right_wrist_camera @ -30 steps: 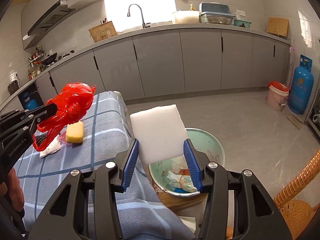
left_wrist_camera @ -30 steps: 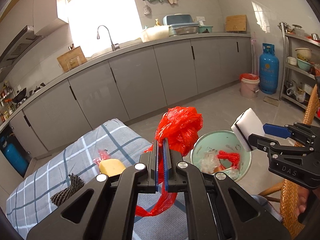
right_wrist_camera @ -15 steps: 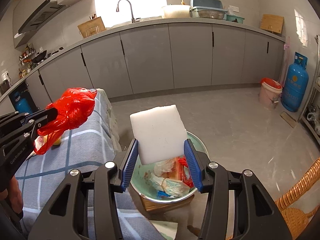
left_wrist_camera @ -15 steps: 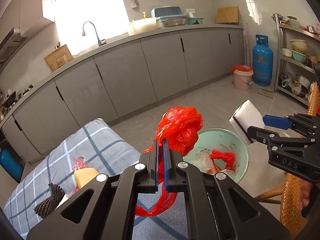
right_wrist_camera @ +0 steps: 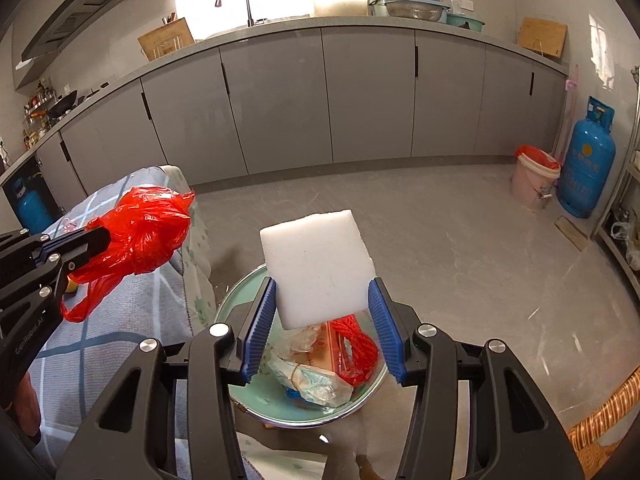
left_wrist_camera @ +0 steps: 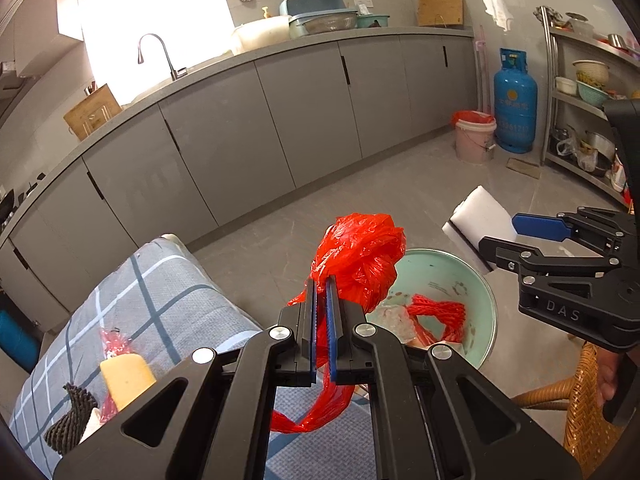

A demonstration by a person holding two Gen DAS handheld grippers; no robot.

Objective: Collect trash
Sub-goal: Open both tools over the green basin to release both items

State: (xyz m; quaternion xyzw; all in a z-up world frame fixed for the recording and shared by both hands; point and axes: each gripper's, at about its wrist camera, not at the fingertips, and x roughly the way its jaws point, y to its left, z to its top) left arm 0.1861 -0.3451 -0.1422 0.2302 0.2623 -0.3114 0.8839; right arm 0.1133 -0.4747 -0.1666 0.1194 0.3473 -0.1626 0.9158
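Red bag [left_wrist_camera: 362, 256] pinched in left gripper [left_wrist_camera: 321, 292], just above basin [left_wrist_camera: 482, 280] rim. White foam [right_wrist_camera: 318, 266] clamped in right gripper [right_wrist_camera: 322, 312], over basin. Only from left wrist: sponge [left_wrist_camera: 126, 376], dark mesh [left_wrist_camera: 72, 416] on plaid cloth [left_wrist_camera: 160, 292]. In basin: red netting [right_wrist_camera: 358, 344], crumpled plastic [right_wrist_camera: 316, 380]; rest hidden behind foam.

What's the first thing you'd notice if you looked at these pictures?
The bright red plastic bag, pinched in the left hand-held gripper beside the checked cloth. Next, the white foam block held between the right hand-held gripper's blue pads, right above the green basin full of rubbish.
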